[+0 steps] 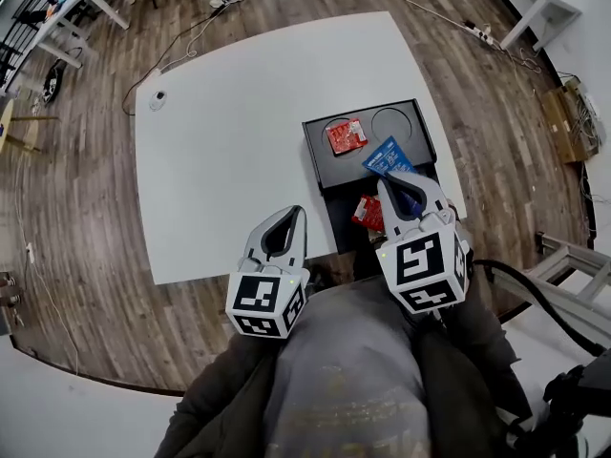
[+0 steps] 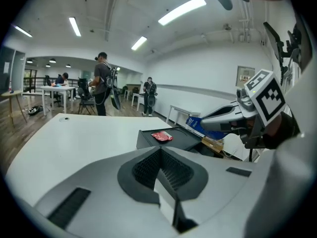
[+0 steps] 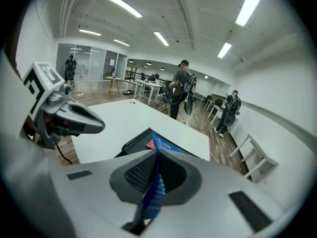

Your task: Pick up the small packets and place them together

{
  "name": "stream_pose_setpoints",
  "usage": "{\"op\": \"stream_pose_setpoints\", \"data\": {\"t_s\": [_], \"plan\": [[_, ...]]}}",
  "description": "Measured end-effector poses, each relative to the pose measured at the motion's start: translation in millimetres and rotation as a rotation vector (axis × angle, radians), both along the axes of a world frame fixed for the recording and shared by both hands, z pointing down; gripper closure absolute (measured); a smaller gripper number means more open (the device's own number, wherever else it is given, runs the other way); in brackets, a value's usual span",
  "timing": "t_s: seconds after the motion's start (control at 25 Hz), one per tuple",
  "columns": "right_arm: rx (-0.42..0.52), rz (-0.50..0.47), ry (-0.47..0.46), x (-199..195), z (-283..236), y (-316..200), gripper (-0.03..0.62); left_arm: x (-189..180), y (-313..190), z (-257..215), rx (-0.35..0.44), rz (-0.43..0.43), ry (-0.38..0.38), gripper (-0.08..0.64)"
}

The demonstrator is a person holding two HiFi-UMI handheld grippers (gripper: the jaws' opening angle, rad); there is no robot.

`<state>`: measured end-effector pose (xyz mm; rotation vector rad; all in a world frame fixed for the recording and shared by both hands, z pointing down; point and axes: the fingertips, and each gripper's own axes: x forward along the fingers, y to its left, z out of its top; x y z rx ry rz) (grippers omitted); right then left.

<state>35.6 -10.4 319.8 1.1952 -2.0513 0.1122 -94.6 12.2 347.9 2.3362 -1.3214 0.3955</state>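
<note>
The right claw (image 1: 393, 181) is closed tight on a blue packet (image 1: 387, 156), pinching it by one thin edge. Most of the packet sticks out past the claw's tip and hangs in the air above the near right part of the black tray (image 1: 317, 165). The left claw (image 2: 159, 150) is closed with nothing in it and sits off the tray's near left corner, above the bench (image 1: 239, 141).

One red packet (image 1: 346, 135) lies flat in the middle of the tray. A second red packet (image 1: 367, 213) lies on the tray's near dark section, partly under the right claw.

The main risk looks to be the narrow grip. The packet is light and slick, and held by so little it could swivel or slide out on the way to the red packet in the middle of the tray. The tray's right side lies close to the bench edge, so a packet that slips there could end up on the floor. A release from too high could also let it drift and land apart from the others. If the right claw sinks, it may nudge the red packet beneath it.
</note>
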Motion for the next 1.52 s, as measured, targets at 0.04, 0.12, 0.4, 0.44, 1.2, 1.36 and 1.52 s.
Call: {"op": "stream_pose_setpoints", "data": {"t_s": [0.04, 0.12, 0.4, 0.44, 1.2, 1.36, 1.52], "plan": [[0.001, 0.012, -0.007, 6, -2, -12, 0.58, 1, -6, -2, 0.004, -0.008, 0.0, 0.558], [-0.011, 0.031, -0.019, 17, -3, -33, 0.581, 4, -17, -5, 0.008, -0.025, -0.002, 0.558], [-0.126, 0.015, -0.093, 11, 28, -80, 0.58, -6, -37, 4, -0.037, -0.113, -0.033, 0.558], [-0.137, 0.007, -0.096, 6, 34, -83, 0.58, -9, -38, 7, -0.047, -0.128, -0.036, 0.558], [-0.243, -0.131, -0.201, -48, 53, -73, 0.413, -42, -30, 19, -0.088, -0.213, -0.034, 0.558], [-0.196, -0.117, -0.192, -45, 41, -69, 0.413, -41, -27, 13, -0.07, -0.203, -0.028, 0.558], [-0.141, -0.074, -0.192, -29, 24, -65, 0.413, -32, -27, 3, -0.036, -0.174, -0.018, 0.558]]}}
